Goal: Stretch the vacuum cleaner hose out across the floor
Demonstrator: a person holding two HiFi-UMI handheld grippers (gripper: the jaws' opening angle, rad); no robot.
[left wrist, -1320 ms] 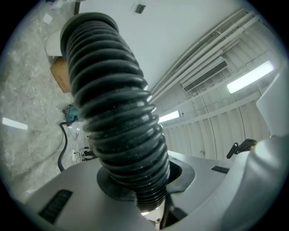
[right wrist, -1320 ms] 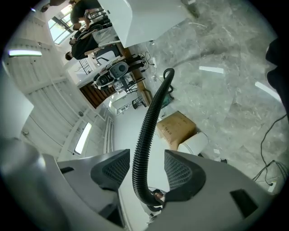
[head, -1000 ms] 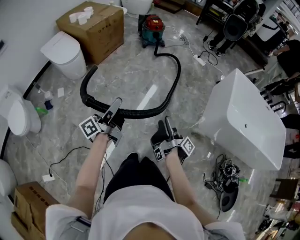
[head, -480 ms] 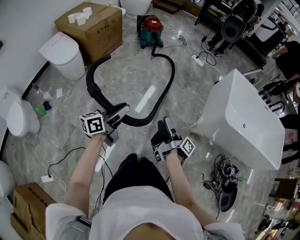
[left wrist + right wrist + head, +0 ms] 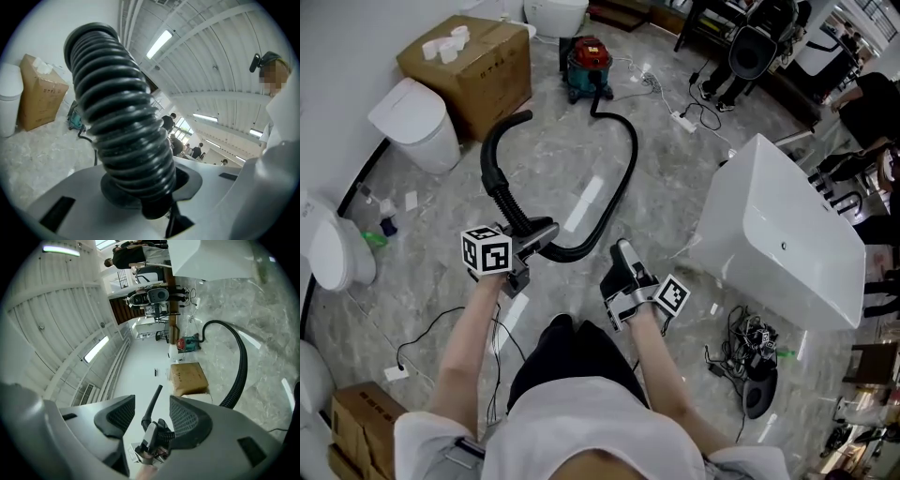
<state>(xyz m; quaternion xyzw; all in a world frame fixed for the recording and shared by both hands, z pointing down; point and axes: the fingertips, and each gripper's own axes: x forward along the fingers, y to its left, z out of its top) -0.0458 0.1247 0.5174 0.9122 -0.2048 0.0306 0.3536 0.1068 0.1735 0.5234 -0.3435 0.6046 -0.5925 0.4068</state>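
The red and teal vacuum cleaner [image 5: 588, 58] stands at the far end of the marble floor. Its black ribbed hose [image 5: 630, 159] curves from it toward me and loops back up to a free nozzle end [image 5: 517, 120]. My left gripper [image 5: 546, 232] is shut on the hose at the near bend. In the left gripper view the ribbed hose [image 5: 123, 126] fills the frame, clamped between the jaws of that gripper [image 5: 154, 187]. To the right of it my right gripper [image 5: 623, 255] is open and holds nothing. In the right gripper view its jaws [image 5: 150, 416] stand apart, and the hose [image 5: 240, 366] runs beyond them.
A cardboard box [image 5: 469, 61] and a white toilet [image 5: 411, 117] stand at the far left, and another toilet [image 5: 333, 248] at the left edge. A large white tub [image 5: 787, 253] is on the right, with tangled cables [image 5: 750, 347] on the floor before it. A power strip [image 5: 682, 120] lies near the vacuum.
My left gripper has rolled, its marker cube turning up, and has drawn the hose nearer. The loop has narrowed and the free end has swung up toward the box. The right gripper has only rolled slightly.
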